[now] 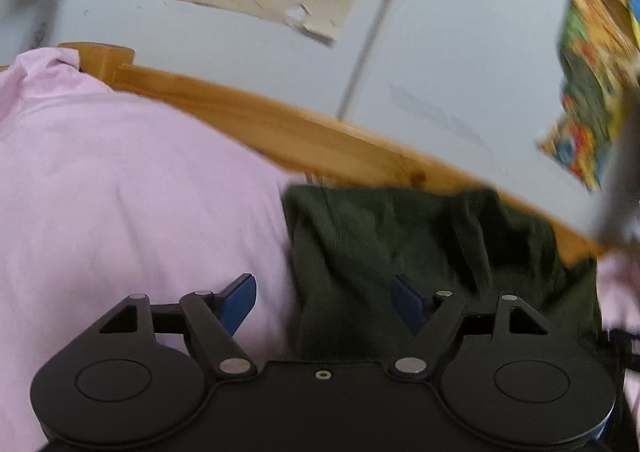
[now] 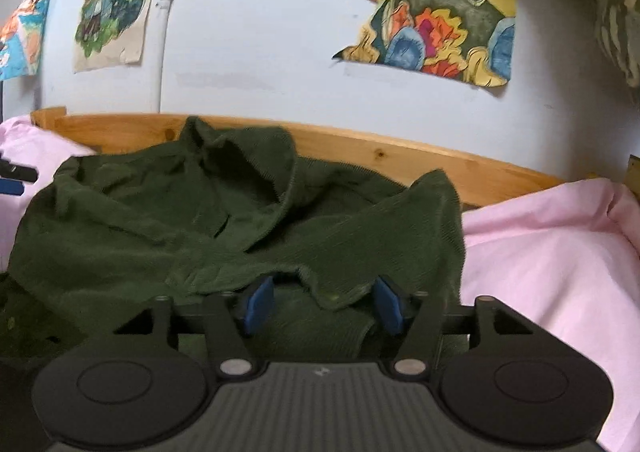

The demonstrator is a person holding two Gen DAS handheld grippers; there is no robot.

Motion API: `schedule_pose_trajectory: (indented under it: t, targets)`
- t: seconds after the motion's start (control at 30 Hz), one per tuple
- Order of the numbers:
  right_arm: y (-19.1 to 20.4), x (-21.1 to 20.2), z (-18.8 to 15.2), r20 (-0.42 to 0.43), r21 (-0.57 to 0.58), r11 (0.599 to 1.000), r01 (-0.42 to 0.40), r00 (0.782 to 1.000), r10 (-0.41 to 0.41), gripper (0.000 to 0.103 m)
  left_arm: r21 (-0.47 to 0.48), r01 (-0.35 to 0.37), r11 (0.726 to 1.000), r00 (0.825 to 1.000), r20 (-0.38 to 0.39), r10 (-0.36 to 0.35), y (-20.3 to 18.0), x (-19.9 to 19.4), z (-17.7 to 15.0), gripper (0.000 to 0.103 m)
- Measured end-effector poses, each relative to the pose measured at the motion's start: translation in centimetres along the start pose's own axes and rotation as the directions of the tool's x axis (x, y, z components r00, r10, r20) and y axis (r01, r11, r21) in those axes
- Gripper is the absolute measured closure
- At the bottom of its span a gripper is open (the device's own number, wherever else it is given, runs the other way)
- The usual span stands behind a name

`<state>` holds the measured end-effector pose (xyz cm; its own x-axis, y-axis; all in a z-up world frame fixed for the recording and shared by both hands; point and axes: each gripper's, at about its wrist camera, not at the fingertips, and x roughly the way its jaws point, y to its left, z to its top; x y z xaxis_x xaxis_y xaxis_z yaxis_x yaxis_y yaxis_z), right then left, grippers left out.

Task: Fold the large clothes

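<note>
Both grippers, left (image 1: pixel 326 302) and right (image 2: pixel 324 304), spread wide, empty, over green shirt (image 2: pixel 240 228) on pink sheet (image 2: pixel 540 260).

My left camera sits low over the pink sheet (image 1: pixel 120 191), close to the green corduroy jacket (image 1: pixel 420 252), looking at the bed's wooden rail (image 1: pixel 280 123). My right camera faces the rail (image 2: pixel 400 155) too, right above the jacket (image 2: pixel 180 232). Both see the wall posters (image 2: pixel 436 11).
</note>
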<state>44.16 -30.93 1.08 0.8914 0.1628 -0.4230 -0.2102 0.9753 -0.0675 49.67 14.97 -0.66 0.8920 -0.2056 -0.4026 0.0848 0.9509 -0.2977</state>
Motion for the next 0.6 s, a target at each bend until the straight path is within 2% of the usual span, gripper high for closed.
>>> schedule_pose_trajectory:
  t: [0.07,0.1,0.13,0.17,0.27,0.37,0.47,0.5,0.53,0.6]
  targets:
    - [0.2,0.7,-0.3,-0.037,-0.002,1.000,0.014,0.999,-0.014,0.041,0.029,0.011,1.000,0.998,-0.066,-0.009,0.0,0.3,-1.5,0.034]
    - [0.2,1.0,-0.5,-0.049,-0.001,1.000,0.024,0.999,-0.024,0.041,0.037,0.014,0.999,0.995,-0.100,-0.010,0.1,0.5,-2.2,0.056]
    - [0.2,1.4,-0.8,-0.062,0.000,0.999,0.038,0.997,-0.038,0.041,0.039,0.009,0.999,0.990,-0.140,-0.003,0.3,0.8,-2.8,0.087]
    - [0.2,1.8,-1.1,-0.074,-0.004,0.999,0.052,0.996,-0.052,0.041,0.038,-0.018,0.999,0.986,-0.167,0.024,0.5,1.2,-3.3,0.093]
    - [0.1,2.9,-2.1,-0.107,-0.038,0.992,0.122,0.986,-0.125,0.041,0.003,-0.049,0.999,0.985,-0.165,0.048,1.0,1.4,-4.2,0.096]
    - [-0.1,3.4,-2.8,-0.124,-0.063,0.989,0.134,0.982,-0.141,0.036,-0.009,-0.063,0.998,0.980,-0.190,0.060,1.3,2.0,-4.2,0.096]
    - [0.1,3.0,-2.6,-0.111,-0.083,0.987,0.139,0.983,-0.148,0.036,0.085,-0.116,0.990,0.981,-0.145,0.128,-0.3,1.4,-3.5,0.085]
    - [0.2,2.7,-2.5,-0.103,-0.080,0.988,0.134,0.985,-0.142,0.036,0.120,-0.120,0.986,0.985,-0.109,0.133,-1.1,1.2,-3.0,0.083]
    - [0.2,2.5,-2.3,-0.096,-0.082,0.989,0.126,0.986,-0.134,0.036,0.143,-0.107,0.984,0.990,-0.077,0.119,-1.6,1.0,-2.4,0.075]
    - [0.3,2.3,-2.4,-0.092,-0.091,0.989,0.118,0.988,-0.126,0.035,0.174,-0.098,0.980,0.993,-0.047,0.107,-2.7,1.6,-1.0,0.072]
